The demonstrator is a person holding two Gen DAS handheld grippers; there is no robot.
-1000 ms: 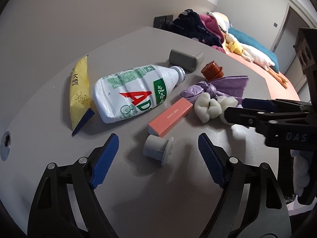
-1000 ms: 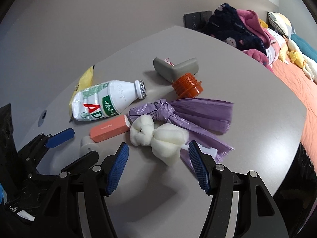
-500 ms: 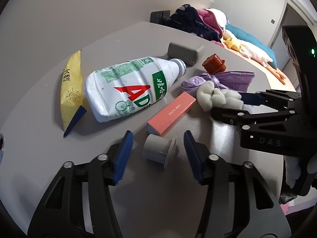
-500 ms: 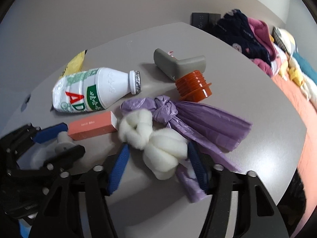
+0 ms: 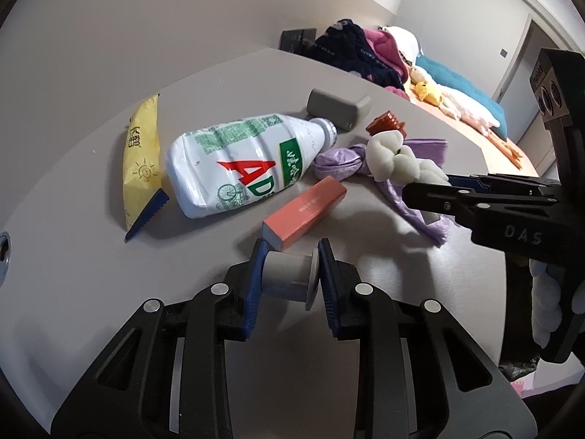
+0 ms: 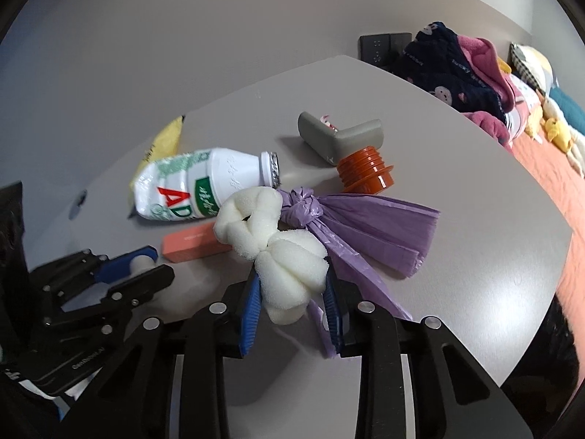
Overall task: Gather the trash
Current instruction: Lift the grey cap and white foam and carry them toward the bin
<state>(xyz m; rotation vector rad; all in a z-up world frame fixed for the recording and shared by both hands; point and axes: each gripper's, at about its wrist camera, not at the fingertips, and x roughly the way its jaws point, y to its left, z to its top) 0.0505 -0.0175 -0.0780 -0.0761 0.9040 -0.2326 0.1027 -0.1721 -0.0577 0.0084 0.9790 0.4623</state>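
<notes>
My left gripper (image 5: 290,274) is shut on a small grey flanged spool (image 5: 289,278) at the table's near side. My right gripper (image 6: 292,292) is shut on a white knotted foam piece (image 6: 278,252), which also shows in the left wrist view (image 5: 398,161). A knotted purple plastic bag (image 6: 369,226) lies beside and under the foam. A white AD bottle (image 5: 237,161), a pink box (image 5: 307,208), a yellow wrapper (image 5: 142,146), an orange threaded cap (image 6: 363,172) and a grey corner piece (image 6: 340,135) lie on the grey table (image 6: 475,190).
A pile of dark blue and pink clothes (image 6: 457,69) sits past the table's far corner. Plush toys (image 5: 449,102) lie on an orange surface to the right. A black wall socket (image 6: 380,47) is behind the table. The table's right edge (image 6: 559,274) is close.
Both grippers have closed: the left one onto the grey spool, the right one onto the white foam. Both moved forward towards the items.
</notes>
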